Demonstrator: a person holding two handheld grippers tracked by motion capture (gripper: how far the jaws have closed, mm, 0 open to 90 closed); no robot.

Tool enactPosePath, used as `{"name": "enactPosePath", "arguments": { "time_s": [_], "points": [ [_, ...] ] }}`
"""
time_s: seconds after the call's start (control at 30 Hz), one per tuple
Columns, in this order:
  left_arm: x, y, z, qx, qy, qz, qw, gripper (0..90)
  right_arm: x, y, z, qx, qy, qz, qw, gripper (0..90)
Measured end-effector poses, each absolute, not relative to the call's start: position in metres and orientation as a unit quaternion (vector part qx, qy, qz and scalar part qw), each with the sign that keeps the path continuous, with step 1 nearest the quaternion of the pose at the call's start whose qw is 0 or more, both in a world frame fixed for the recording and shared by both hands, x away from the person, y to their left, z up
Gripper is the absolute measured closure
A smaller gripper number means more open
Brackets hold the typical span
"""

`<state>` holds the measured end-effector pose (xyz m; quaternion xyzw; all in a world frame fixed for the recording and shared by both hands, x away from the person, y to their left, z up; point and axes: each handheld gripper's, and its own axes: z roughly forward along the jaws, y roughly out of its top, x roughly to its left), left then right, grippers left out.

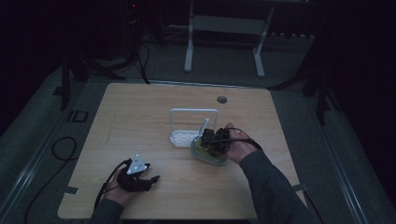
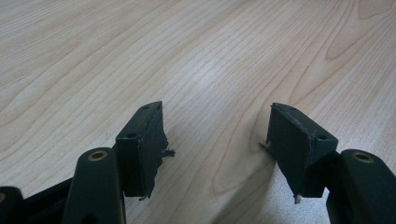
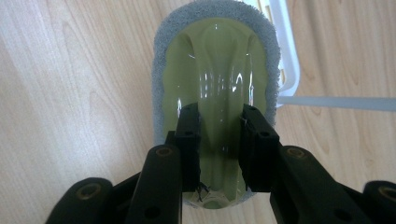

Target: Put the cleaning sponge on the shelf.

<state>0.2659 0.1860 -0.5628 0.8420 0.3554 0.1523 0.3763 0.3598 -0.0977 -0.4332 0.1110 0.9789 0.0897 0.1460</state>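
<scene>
Right gripper reaching toward 11 o'clock, clamping green scrubber; left gripper resting at 7 o'clock, jaws wide, empty.

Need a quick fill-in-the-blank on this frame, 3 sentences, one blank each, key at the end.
1. The right gripper is shut on the green handle of the ___.
2. The left gripper's fingers are ___ with nothing between them.
3. The white rack stands on the ___ table.

Missing words: scrubber; open; wooden
</scene>
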Motion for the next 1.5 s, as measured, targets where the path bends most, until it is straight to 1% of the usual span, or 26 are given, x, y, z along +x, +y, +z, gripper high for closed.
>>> {"name": "enactPosePath", "arguments": {
  "time_s": [0.7, 1.5],
  "points": [
    [0.266, 0.186, -0.563, 0.842, 0.355, 0.152, 0.376, 37.2, 0.359, -0.09, -0.432, 0.082, 0.973, 0.099, 0.189, 71.5],
    [0.266, 0.186, -0.563, 0.842, 0.355, 0.152, 0.376, 37.2, 0.364, -0.076, -0.434, 0.059, 0.974, 0.092, 0.197, 71.5]
  ]
}}
